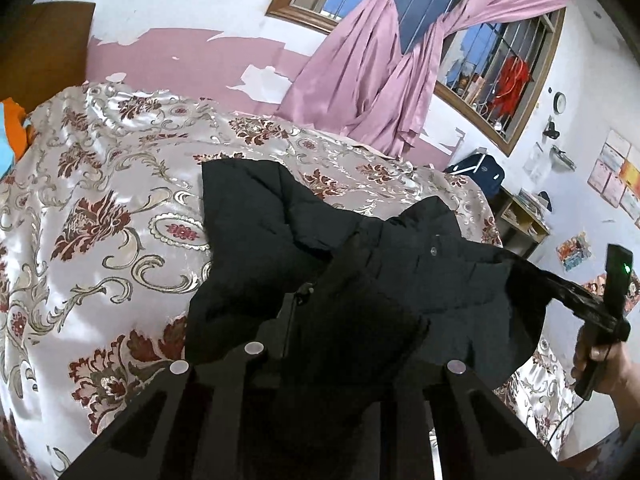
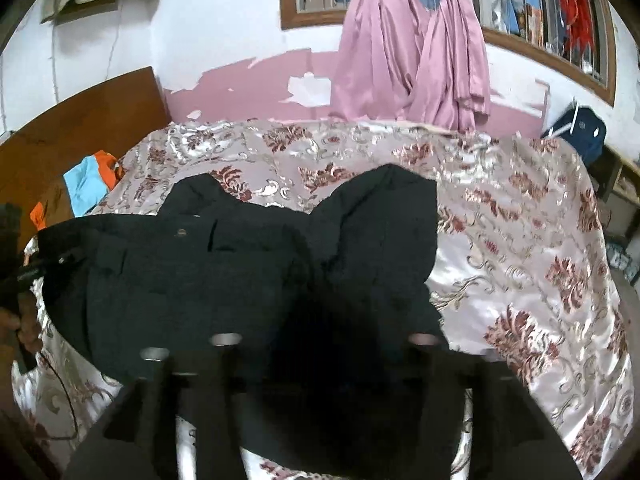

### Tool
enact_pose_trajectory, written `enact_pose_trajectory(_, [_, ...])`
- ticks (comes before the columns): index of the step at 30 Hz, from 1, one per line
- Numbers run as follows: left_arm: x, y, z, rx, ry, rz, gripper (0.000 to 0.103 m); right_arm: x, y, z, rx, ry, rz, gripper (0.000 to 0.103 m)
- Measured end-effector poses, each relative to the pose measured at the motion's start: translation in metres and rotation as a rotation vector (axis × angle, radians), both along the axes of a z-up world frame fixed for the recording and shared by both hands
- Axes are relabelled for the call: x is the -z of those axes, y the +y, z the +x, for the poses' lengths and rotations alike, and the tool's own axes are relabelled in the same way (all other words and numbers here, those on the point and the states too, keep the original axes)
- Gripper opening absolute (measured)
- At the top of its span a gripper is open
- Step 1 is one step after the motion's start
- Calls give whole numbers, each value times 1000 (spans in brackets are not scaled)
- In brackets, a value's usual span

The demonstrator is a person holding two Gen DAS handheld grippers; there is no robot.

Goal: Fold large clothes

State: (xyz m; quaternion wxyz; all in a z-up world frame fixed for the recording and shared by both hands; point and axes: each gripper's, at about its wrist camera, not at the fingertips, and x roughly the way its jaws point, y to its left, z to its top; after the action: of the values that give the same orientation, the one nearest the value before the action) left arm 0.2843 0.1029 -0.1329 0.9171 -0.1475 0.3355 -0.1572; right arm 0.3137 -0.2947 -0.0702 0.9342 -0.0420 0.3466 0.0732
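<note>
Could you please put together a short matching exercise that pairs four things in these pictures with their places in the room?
Things:
1. black padded jacket
2. pink satin curtains
3. orange and light blue cloth
4. dark blue backpack

Places:
A. bunched in front of the barred window
B. by the brown wooden headboard
C. spread on the floral satin bedspread
D. past the bed's far right corner, below the window

Pairs: 1-C, 2-A, 3-B, 4-D
</note>
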Motion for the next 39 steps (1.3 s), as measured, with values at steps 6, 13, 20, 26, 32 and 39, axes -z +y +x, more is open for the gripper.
enact_pose_trajectory(6, [1,-1,-2,9,3,22,18,3,-15,-9,-43,39,-93,63])
enact_pose_trajectory(13, [4,-2,-3,20,5,44,18,4,-28,34,-86,75,-137,63])
enact_pose_trajectory(20, [9,0,2,2,20,37,18,15,-34,73,-227,166,-94,12])
enact_pose_trajectory(26, [-11,5,17,-9,15,21,18,-9,-48,57,-233,82,56,12])
enact_pose_trajectory(32, [-45,-2,70,11,12,73,18,-29,-63,78,-203,46,114,12])
enact_pose_trajectory(39, [-49,-12,136,-24,64,153,18,-39,-56,129,-173,50,64,12])
